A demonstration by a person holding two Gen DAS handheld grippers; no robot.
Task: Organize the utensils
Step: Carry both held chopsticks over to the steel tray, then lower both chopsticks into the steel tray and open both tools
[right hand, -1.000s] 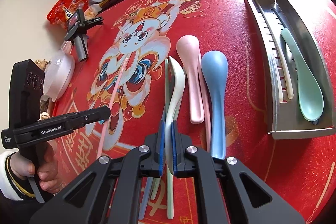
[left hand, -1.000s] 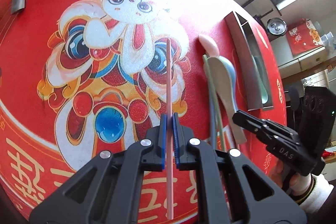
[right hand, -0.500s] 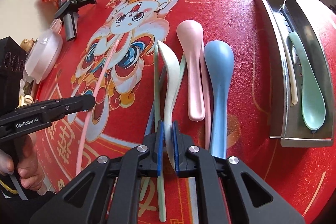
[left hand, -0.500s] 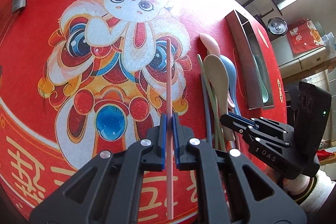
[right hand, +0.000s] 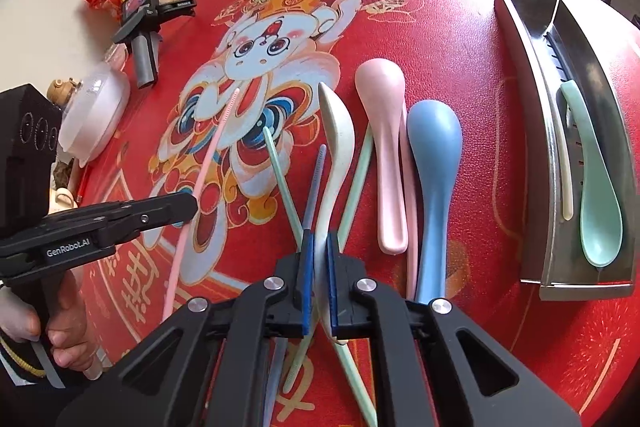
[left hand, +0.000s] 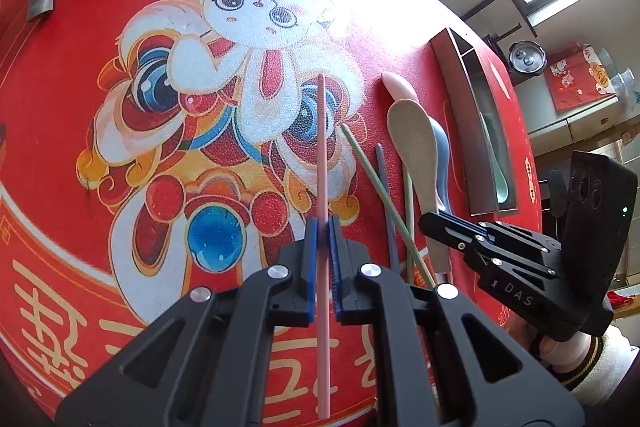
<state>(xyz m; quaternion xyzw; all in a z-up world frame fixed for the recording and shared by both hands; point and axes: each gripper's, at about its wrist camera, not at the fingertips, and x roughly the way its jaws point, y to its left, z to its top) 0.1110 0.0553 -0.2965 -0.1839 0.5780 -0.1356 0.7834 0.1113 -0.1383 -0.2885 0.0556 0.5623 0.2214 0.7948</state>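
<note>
Pinching a pink chopstick (left hand: pixel 322 163) part-way along its length, the left tool (left hand: pixel 322 227) has its blue pads pressed onto the thin rod, whose ridged tip points out over the red printed worktop (left hand: pixel 80 107) while the rear end juts back between the black arms; such a stick looks light and stiff but narrow and smooth, so it can swivel or slide in a two-pad grip, and a hold nearer its middle should balance it best. Meanwhile the right tool (right hand: pixel 319 243) is clamped on the handle of a cream spoon (right hand: pixel 338 143), its bowl turned on edge above a loose cluster of two pale green chopsticks (right hand: pixel 282 179), one blue chopstick (right hand: pixel 316 179), a pink spoon (right hand: pixel 382 131) and a blue spoon (right hand: pixel 434 155) lying side by side. These spoons look like light, rigid plastic with rounded, slick handles, and the flat neck just behind the bowl seems the surest place to grip. At the far right a steel divided tray (right hand: pixel 520 115) already holds a mint green spoon (right hand: pixel 596 203) and a cream chopstick (right hand: pixel 564 179) in separate channels, well apart from the cluster
</note>
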